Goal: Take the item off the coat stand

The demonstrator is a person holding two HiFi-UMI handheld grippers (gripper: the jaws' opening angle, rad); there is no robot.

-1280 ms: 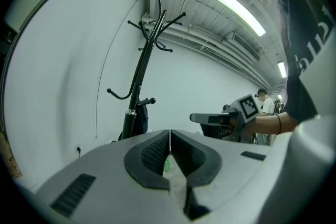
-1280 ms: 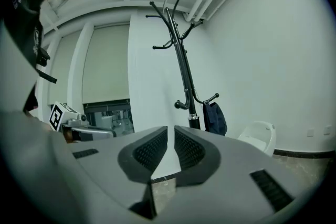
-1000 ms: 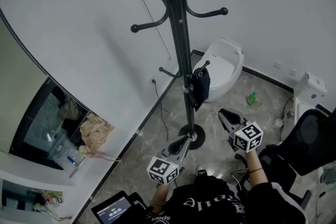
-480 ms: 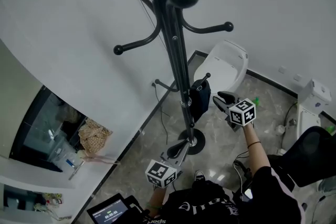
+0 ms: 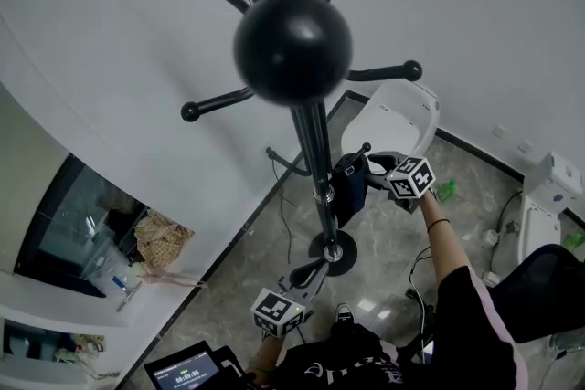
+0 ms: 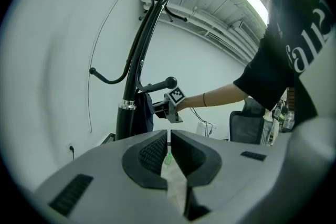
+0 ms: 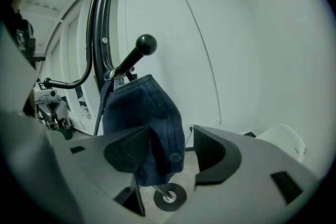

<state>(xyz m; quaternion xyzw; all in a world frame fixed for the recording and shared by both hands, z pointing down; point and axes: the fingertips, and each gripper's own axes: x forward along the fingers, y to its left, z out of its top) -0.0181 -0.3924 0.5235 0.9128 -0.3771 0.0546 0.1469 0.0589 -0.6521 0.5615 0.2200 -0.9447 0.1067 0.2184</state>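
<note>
A black coat stand (image 5: 315,151) rises under my head, its ball top (image 5: 292,46) large in the head view. A dark blue denim cap (image 5: 347,184) hangs on a low ball-tipped hook (image 7: 145,44). My right gripper (image 5: 370,167) is at the cap. In the right gripper view its jaws (image 7: 172,139) are opening, with the cap (image 7: 144,113) hanging between them; the right jaw stands apart from the cloth. My left gripper (image 5: 318,266) stays low near the stand's base (image 5: 331,251), its jaws (image 6: 168,136) shut on nothing.
A white toilet-shaped unit (image 5: 402,119) stands by the wall behind the cap. A green bottle (image 5: 446,190) lies on the marble floor. A black office chair (image 5: 544,279) is at the right, a tablet (image 5: 187,370) at the lower left, a cluttered shelf (image 5: 110,260) at the left.
My right gripper rose from near the floor to the cap on the low hook and its jaws opened. The head camera moved closer under the stand's top. The left gripper stayed low.
</note>
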